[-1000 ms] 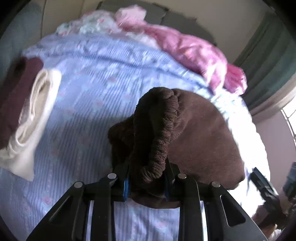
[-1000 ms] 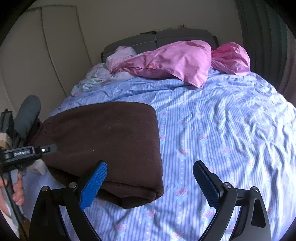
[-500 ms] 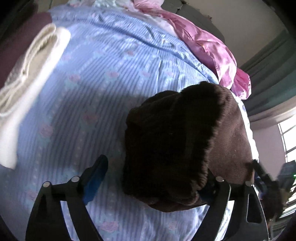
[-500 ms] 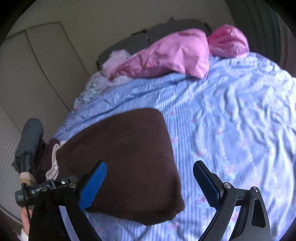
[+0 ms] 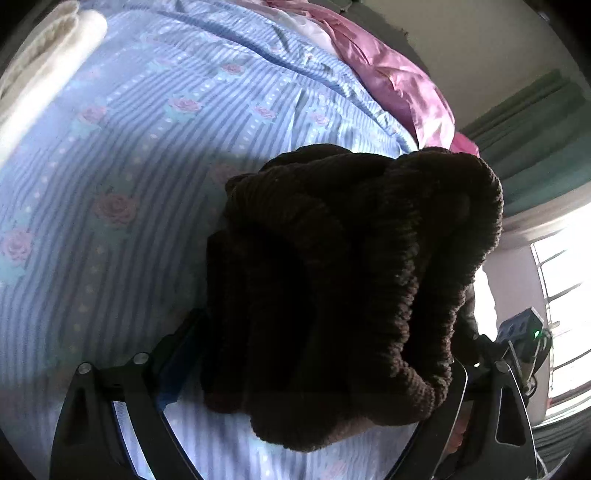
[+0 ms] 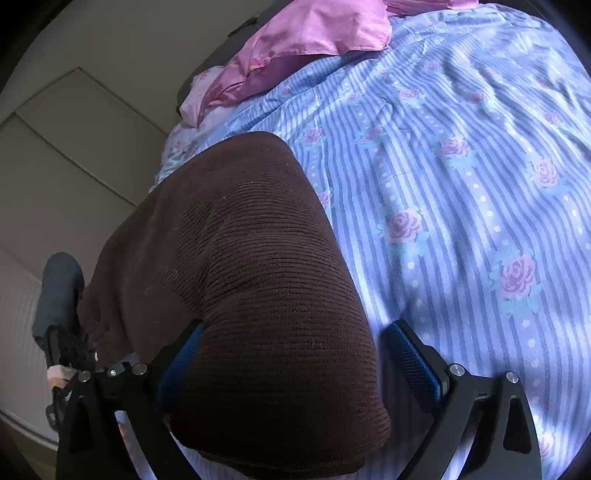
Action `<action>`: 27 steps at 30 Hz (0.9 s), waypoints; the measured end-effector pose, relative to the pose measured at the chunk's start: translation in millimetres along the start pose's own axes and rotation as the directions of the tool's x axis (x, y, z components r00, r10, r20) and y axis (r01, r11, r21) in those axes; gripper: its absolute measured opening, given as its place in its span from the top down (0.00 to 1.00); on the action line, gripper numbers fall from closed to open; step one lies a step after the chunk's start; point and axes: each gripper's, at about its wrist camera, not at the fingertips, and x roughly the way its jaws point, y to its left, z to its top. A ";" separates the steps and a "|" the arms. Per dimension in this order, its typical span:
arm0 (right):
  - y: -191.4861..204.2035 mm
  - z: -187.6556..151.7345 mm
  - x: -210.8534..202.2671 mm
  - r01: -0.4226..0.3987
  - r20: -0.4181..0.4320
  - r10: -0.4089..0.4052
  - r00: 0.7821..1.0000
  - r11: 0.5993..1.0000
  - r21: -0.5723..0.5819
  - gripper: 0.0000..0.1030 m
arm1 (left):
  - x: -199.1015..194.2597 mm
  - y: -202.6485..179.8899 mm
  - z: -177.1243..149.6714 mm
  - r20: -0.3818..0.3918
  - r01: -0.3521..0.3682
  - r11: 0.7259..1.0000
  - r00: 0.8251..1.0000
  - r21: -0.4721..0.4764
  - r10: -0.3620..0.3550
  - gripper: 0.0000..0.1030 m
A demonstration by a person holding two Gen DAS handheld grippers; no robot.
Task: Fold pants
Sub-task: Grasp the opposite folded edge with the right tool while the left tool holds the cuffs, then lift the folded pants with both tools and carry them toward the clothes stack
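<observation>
Right wrist view takes in the bed [image 6: 480, 184] first, its blue striped sheet printed with roses and lightly creased, a soft base that lets a gripper finger slide under cloth. On it lie the brown pants [image 6: 251, 266], a thick ribbed knit already folded into a plump bundle with rounded corners. The right gripper [image 6: 295, 362] stands released, blue pads spread wide around the bundle's near corner, probably placed to scoop and lift the whole stack. A pink satin pillow [image 6: 314, 29] sits well apart by the headboard. From the left wrist view, the left gripper [image 5: 314, 369] is likewise unclenched, straddling the gathered elastic waistband [image 5: 424, 295] at the other end, near cream folded cloth [image 5: 48, 66]
</observation>
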 end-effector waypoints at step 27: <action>156.6 6.0 -134.5 -0.015 0.241 0.088 0.966 0.958 -0.288 0.49 | -227.2 -82.4 3.9 0.379 -0.050 0.987 0.925 0.150 -0.011 0.52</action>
